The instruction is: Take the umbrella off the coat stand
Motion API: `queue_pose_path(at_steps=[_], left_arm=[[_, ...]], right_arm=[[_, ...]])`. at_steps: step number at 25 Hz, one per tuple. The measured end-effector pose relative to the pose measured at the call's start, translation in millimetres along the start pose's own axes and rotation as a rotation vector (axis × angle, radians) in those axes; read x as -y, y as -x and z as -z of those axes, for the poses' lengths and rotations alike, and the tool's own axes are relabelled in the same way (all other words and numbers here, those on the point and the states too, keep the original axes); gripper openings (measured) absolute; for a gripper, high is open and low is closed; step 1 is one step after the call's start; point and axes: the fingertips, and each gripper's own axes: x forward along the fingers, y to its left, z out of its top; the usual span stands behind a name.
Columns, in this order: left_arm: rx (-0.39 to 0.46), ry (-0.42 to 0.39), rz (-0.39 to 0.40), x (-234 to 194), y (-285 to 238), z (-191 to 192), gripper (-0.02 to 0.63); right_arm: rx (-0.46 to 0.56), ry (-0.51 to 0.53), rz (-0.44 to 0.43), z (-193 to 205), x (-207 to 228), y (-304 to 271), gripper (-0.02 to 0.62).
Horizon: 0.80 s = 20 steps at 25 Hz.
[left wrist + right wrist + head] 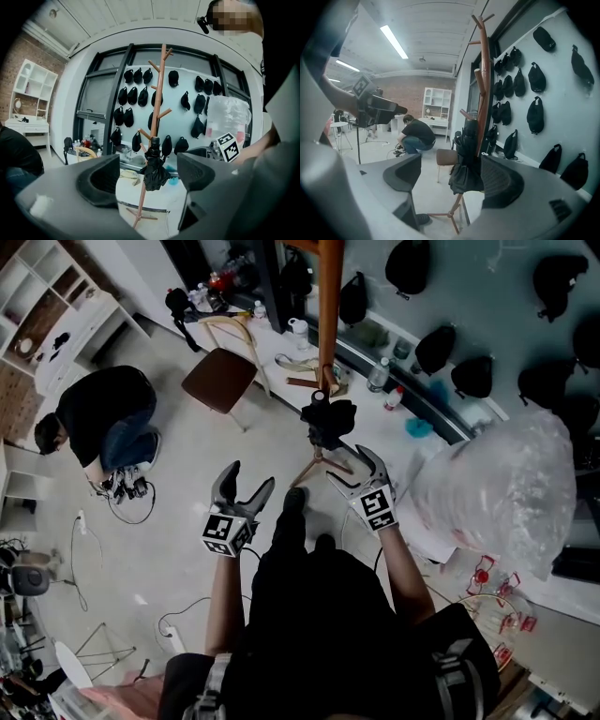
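From the head view, the black umbrella [328, 421] hung folded on the brown coat stand [328, 315], its fabric loosely bunched. The left claw [247, 484] and right claw [354, 468] were both open before it, the right nearer. In the left gripper view, the jaws stood apart, with the umbrella well beyond the gap. In the right gripper view, the jaws also stood apart, with the crumpled folds just beside one jaw.

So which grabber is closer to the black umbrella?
Right. The right gripper is just short of the umbrella, jaws open toward it; the left gripper hangs farther back.
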Motion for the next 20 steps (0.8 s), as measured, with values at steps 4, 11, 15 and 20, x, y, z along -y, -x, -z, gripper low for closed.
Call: queue_pose_path(at_steps=[4, 11, 15, 20], left_arm=[[0.007, -0.004, 0.027, -24.9, -24.7, -4.2, 0.379], [0.024, 0.000, 0.092, -54.6, -63.9, -25.3, 0.379], [0.015, -0.007, 0.115, -63.6, -76.3, -26.3, 0.379], [0.003, 0.005, 0.118, -72.8, -82.3, -18.5, 0.377]], right_arm=[[-0.014, -0.002, 0.026, 0.7, 12.8, -24.6, 0.400], [-0.057, 0.008, 0.042, -4.2, 22.0, -58.2, 0.397], [-0.060, -0.009, 0.061, -5.1, 28.5, -69.2, 0.397], [-0.071, -0.026, 0.071, 2.4, 32.8, -79.4, 0.396]])
